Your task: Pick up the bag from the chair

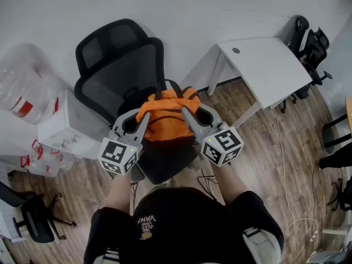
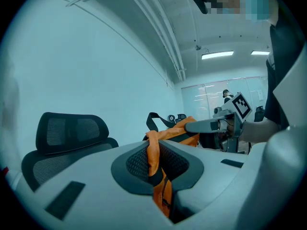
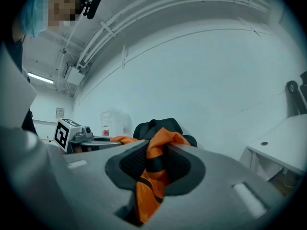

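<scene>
An orange bag point(image 1: 163, 117) with black straps hangs above the seat of a black mesh office chair point(image 1: 115, 65). My left gripper point(image 1: 144, 116) is shut on the bag's left side, and orange fabric point(image 2: 154, 161) is pinched between its jaws. On the bag's right side my right gripper point(image 1: 186, 114) is shut, with a fold of orange fabric point(image 3: 149, 176) squeezed between its pads. The bag's black handle loop point(image 1: 166, 84) sticks up at the back. The right gripper point(image 2: 201, 125) also shows in the left gripper view, and the left gripper point(image 3: 88, 138) in the right gripper view.
A white desk point(image 1: 269, 65) stands to the right of the chair, with black chairs point(image 1: 311, 43) beyond it. A white water dispenser point(image 1: 60, 128) with clear bottles point(image 1: 25, 87) stands on the left. A cable point(image 1: 286, 169) trails over the wooden floor.
</scene>
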